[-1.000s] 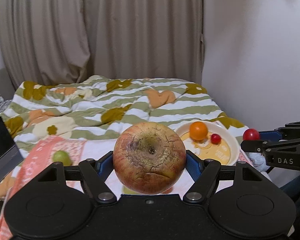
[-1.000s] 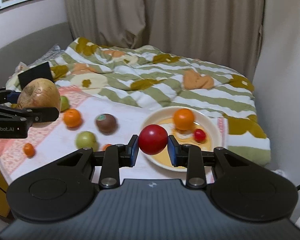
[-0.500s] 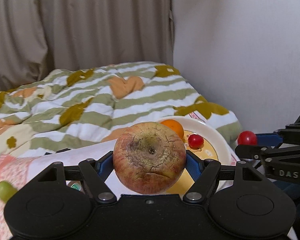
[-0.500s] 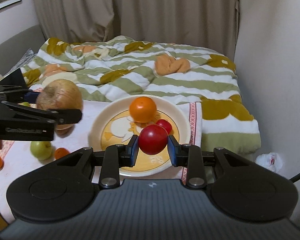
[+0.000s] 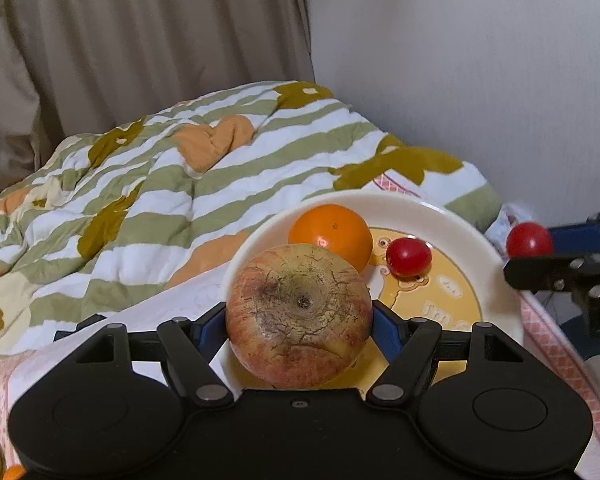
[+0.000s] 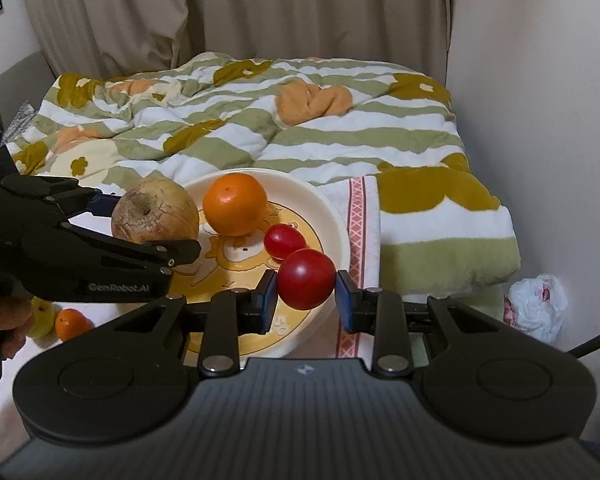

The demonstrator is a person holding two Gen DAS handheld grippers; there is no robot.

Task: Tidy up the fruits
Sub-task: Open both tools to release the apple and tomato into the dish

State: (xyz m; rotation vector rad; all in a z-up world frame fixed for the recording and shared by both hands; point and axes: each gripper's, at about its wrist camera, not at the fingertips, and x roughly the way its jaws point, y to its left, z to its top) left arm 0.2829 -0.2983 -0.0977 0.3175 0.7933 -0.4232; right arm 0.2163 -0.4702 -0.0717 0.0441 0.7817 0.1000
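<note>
The side of the left gripper (image 6: 156,236) carries the white writing "GenRobot.AI", and the yellow middle of the plate (image 6: 332,216) has small letters too blurred to read. The left gripper (image 5: 299,316) is clenched on a cracked apple (image 5: 299,316), which it holds over the left edge of the plate (image 5: 496,248), just beside the orange (image 5: 332,234) and near a small tomato (image 5: 408,257) lying there. The right gripper (image 6: 306,286) grasps a red tomato (image 6: 306,284) between its blue pads (image 6: 267,294), above the near right rim.
</note>
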